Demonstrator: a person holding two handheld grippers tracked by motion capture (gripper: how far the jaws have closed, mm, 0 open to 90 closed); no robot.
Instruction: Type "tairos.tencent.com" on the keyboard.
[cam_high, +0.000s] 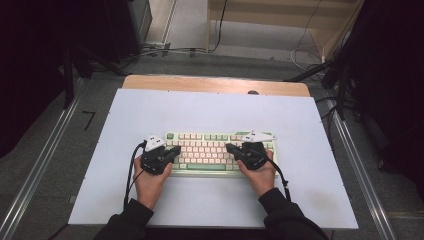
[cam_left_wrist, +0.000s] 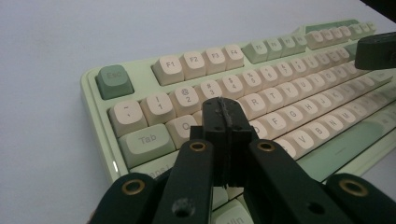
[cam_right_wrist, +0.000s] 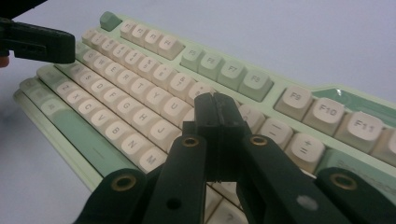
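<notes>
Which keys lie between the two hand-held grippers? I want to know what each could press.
In the high view, the keyboard's middle cream letter keys span the gap between the left hand-held gripper and the right.

a: how is the scene lit in the high view?

b: the white table top (cam_high: 215, 107) is evenly and softly lit from above, with no glare seen on it. the surroundings at both sides are left in deep darkness. only faint shadows are cast beside the keyboard (cam_high: 210, 150).

a: and the sharpness?

b: the high view is rendered somewhat soft and grainy. in the left gripper view, the near keys are kept readable, while the far end of the keyboard (cam_left_wrist: 327, 42) is blurred. in the right gripper view, the closed black jaws are shown dark and underexposed, and the far keys (cam_right_wrist: 112, 28) are lost to soft focus. a cool bluish cast is given to the table.
</notes>
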